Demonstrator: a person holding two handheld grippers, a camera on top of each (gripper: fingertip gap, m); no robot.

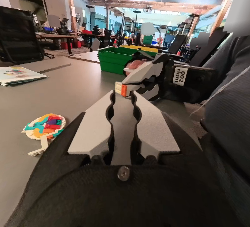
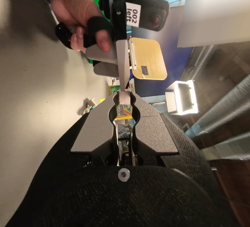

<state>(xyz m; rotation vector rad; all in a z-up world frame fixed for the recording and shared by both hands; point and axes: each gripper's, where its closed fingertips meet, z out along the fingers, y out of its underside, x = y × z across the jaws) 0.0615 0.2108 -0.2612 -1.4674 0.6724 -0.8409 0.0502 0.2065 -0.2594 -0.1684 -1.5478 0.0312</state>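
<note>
Left wrist view: left gripper [image 1: 122, 94] has its fingers apart, tips flanking a small cream-and-orange brick stack [image 1: 120, 88] but not closed on it. Right gripper [image 1: 126, 90] reaches in from the right, clamped on that stack and holding it above the grey table [image 1: 60, 92]. A round, partly built brick model [image 1: 45, 125] lies well to the left; a green bin [image 1: 112, 61] stands behind.

Risk (my judgement): the right grip takes only one end of the stack, so a sideways nudge from the left tips could twist it loose or split the bricks.

Right wrist view: right gripper [image 2: 124, 96] is rolled sideways, while a hand [image 2: 78, 17] holds the left tool across it, tips meeting at the stack [image 2: 124, 98].
</note>
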